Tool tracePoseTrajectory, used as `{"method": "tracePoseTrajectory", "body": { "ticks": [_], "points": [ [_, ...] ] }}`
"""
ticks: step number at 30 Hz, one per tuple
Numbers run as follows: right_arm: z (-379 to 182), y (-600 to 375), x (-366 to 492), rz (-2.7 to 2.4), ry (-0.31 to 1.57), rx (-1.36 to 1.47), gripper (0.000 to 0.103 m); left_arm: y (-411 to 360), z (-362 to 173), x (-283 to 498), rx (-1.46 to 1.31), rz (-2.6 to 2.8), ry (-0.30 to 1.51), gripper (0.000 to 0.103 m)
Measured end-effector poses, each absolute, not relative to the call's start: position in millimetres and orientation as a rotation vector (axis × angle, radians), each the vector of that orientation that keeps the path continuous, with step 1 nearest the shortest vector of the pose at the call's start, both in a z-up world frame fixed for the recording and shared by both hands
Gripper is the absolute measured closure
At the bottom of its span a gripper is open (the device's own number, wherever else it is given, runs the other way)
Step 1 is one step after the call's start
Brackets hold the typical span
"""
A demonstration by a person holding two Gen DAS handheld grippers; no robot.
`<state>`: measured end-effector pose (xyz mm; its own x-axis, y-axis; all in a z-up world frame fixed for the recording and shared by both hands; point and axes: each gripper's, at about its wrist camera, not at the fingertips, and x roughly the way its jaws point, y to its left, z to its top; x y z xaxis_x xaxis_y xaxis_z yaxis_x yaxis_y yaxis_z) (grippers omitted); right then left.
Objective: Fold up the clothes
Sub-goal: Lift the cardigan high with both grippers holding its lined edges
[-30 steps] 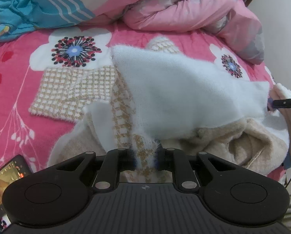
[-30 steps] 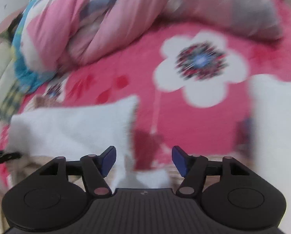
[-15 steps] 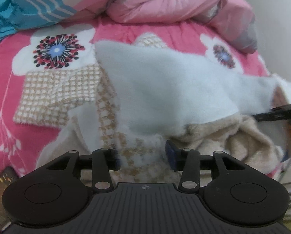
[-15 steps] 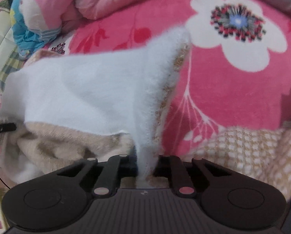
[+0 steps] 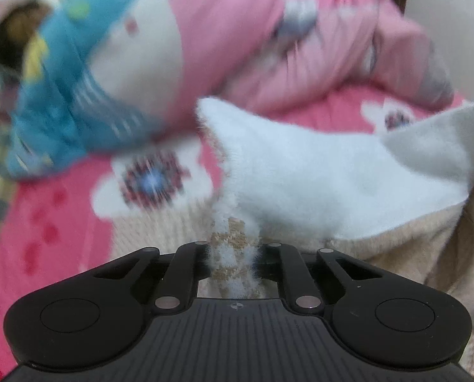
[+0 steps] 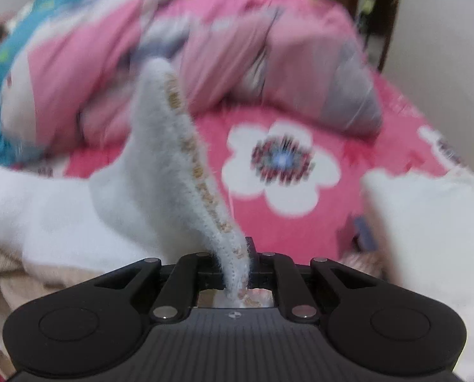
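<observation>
Both the left gripper and right gripper are matte black, with ribbed bodies, round side discs and silver pivot pins.

The fuzzy white-and-tan knit garment lies before me on the pink flowered bed, one edge in my left gripper, another in my right gripper; the pink-and-blue bunched quilt lies behind.
</observation>
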<state>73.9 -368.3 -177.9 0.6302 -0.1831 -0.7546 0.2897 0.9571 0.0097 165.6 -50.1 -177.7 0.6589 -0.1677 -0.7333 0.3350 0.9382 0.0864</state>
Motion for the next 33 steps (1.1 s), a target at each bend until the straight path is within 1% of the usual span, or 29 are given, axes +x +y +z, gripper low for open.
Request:
{"method": "tracePoseTrajectory", "body": {
  "ticks": [6, 11, 17, 20, 26, 33],
  "points": [
    [-91, -360, 44, -0.306, 0.647, 0.205, 0.093, -21, -79, 136, 0.186, -0.221, 0.580, 0.093],
    [-15, -343, 24, -0.250, 0.443, 0.170, 0.093, -3, 3, 109, 0.156, -0.189, 0.422, 0.093],
    [73, -330, -11, -0.190, 0.202, 0.134, 0.093, 13, 77, 67, 0.116, -0.171, 0.271, 0.093],
    [108, -329, -35, -0.162, 0.116, 0.123, 0.093, 18, 106, 45, 0.102, -0.172, 0.209, 0.093],
    [157, -327, -80, -0.111, 0.003, 0.065, 0.093, 26, 139, 8, 0.085, -0.166, 0.110, 0.093],
    [189, -325, -123, -0.074, -0.031, 0.048, 0.093, 40, 161, -29, 0.078, -0.203, 0.096, 0.093]
  ]
}}
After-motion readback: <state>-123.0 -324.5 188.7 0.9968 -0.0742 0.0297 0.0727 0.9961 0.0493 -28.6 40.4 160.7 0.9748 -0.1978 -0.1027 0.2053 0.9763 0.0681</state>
